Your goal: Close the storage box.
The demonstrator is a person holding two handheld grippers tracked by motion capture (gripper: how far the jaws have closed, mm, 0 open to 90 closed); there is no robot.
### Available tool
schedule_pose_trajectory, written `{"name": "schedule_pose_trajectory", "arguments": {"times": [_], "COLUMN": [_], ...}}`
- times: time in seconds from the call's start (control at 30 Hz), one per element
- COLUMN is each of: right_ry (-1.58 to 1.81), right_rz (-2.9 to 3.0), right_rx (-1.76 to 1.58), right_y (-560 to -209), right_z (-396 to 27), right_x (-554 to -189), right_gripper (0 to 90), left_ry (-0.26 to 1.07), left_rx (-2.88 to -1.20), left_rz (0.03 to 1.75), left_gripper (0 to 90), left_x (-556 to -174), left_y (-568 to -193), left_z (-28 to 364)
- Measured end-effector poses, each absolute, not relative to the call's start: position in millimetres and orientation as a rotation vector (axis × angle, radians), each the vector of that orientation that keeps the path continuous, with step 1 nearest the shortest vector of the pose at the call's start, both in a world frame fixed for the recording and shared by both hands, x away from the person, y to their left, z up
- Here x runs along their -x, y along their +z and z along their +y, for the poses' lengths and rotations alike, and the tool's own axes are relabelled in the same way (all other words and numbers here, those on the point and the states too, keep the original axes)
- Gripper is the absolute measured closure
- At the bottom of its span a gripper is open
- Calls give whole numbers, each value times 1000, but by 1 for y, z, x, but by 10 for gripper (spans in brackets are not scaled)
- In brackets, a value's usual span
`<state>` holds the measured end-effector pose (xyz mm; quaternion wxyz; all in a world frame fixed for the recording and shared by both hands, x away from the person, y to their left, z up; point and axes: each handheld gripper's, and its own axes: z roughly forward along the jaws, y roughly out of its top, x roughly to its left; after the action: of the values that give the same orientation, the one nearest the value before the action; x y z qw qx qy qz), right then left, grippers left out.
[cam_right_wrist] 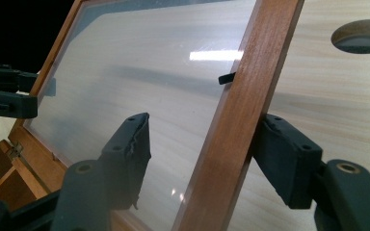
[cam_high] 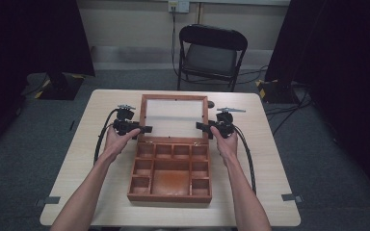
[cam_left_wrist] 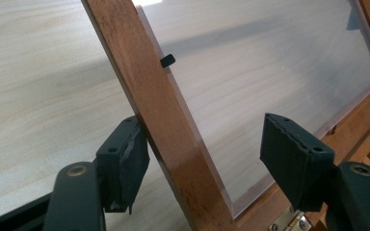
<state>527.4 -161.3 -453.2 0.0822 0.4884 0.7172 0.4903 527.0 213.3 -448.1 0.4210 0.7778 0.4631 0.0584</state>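
Observation:
A wooden box (cam_high: pixel 169 185) with several compartments stands open on the table, its glazed lid (cam_high: pixel 175 118) raised behind it. My left gripper (cam_high: pixel 147 129) straddles the lid's left frame rail (cam_left_wrist: pixel 139 82). One pad (cam_left_wrist: pixel 125 159) lies against the rail's outer side and the other hangs clear over the pane (cam_left_wrist: pixel 270 62), so the left gripper (cam_left_wrist: pixel 207 144) is open. My right gripper (cam_high: pixel 200 126) straddles the right rail (cam_right_wrist: pixel 250 82) the same way. Its outer pad (cam_right_wrist: pixel 282 154) is at the wood and its inner one stands off the glass, leaving the right gripper (cam_right_wrist: pixel 207 144) open.
The box sits mid-table (cam_high: pixel 270 192), with bare tabletop on both sides. A black folding chair (cam_high: pixel 211 53) stands beyond the far edge. A round hole (cam_right_wrist: pixel 361 36) is cut into the tabletop behind the lid. A brass hinge (cam_left_wrist: pixel 286 222) joins lid and box.

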Motion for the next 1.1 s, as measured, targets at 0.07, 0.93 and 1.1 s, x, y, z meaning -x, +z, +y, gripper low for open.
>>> {"name": "schedule_pose_trajectory", "arguments": {"times": [0.07, 0.93, 1.1], "right_ry": [1473, 1550, 1567], "right_rz": [2139, 2113, 2105], "right_rx": [-1450, -1349, -1324], "right_y": [-452, -427, -422], "right_z": [-162, -168, -169], "right_x": [-527, -511, -506], "right_gripper": [389, 447, 458], "left_ry": [153, 213, 227], "left_rx": [-1943, -1912, -1915], "left_rz": [1156, 1077, 1046], "left_gripper": [343, 400, 401], "left_x": [-526, -509, -504], "left_y": [-446, -425, -421], "left_z": [213, 219, 221]}}
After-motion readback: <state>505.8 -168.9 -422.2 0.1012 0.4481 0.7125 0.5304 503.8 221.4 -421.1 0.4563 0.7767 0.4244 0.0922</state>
